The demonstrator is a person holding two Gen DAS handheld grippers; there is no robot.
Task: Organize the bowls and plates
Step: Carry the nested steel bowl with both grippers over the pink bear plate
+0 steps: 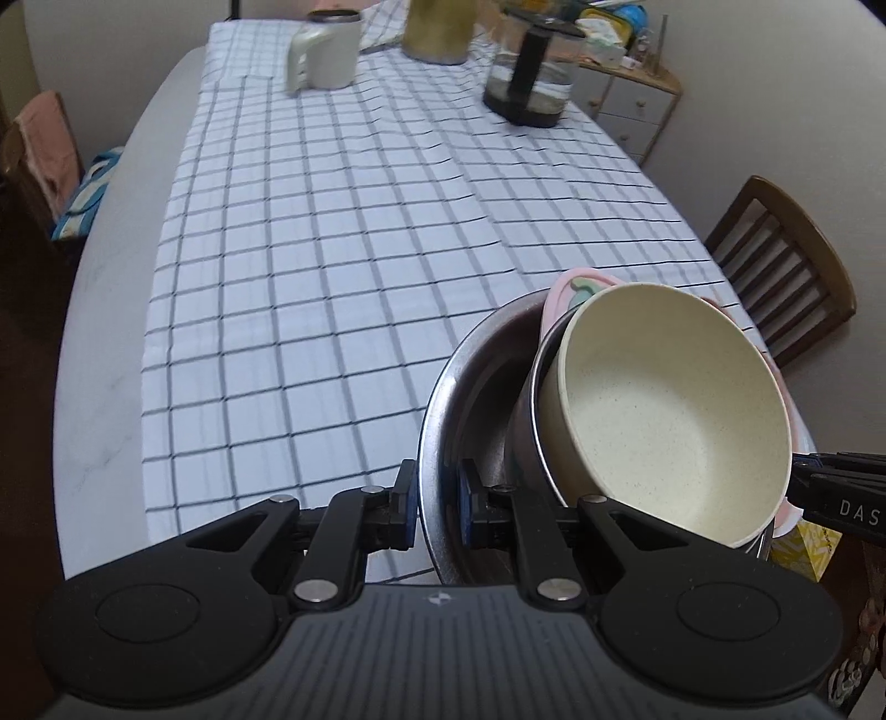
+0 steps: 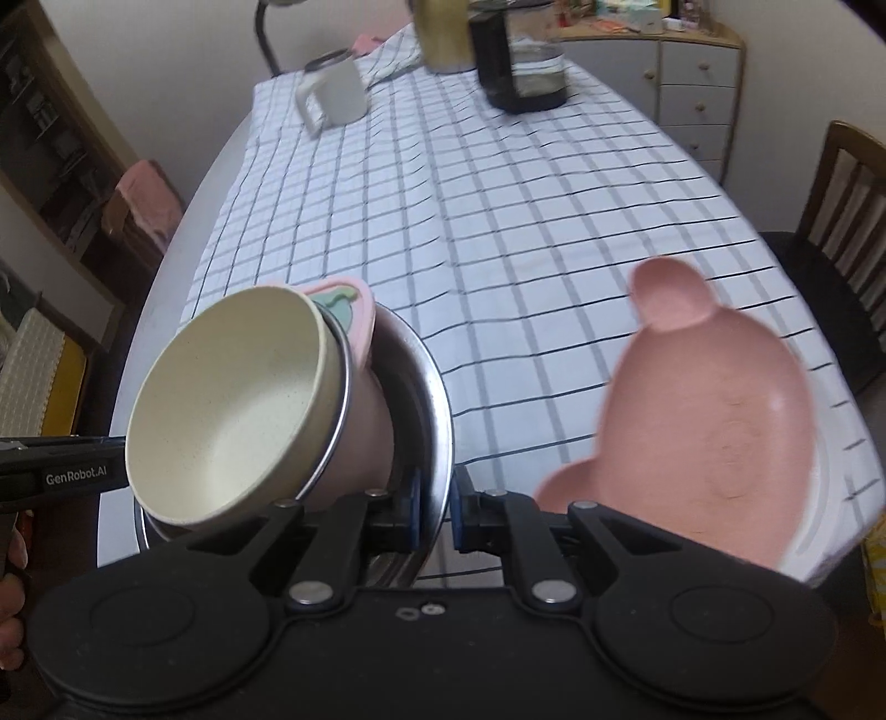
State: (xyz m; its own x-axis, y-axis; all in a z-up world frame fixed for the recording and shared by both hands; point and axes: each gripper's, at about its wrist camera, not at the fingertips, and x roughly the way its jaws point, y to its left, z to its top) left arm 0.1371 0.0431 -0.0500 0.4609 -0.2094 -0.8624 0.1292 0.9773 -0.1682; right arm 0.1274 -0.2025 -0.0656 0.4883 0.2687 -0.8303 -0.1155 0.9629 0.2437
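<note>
A large steel bowl (image 1: 470, 376) is held tilted above the checked tablecloth, with a stack inside it: a cream bowl (image 1: 670, 410) nested in a steel-rimmed pink bowl, and a pink plate (image 1: 565, 288) behind them. My left gripper (image 1: 437, 501) is shut on the steel bowl's rim. My right gripper (image 2: 434, 518) is shut on the opposite rim of the steel bowl (image 2: 426, 399); the cream bowl (image 2: 232, 410) leans to its left. A pink bear-shaped plate (image 2: 709, 421) lies on a white plate (image 2: 830, 498) at the right, on the table.
At the far end of the table stand a white mug (image 1: 326, 55), a dark glass jug (image 1: 531, 77) and a yellowish jar (image 1: 437, 27). A wooden chair (image 1: 786, 266) stands by the right edge, with drawers (image 2: 698, 83) behind.
</note>
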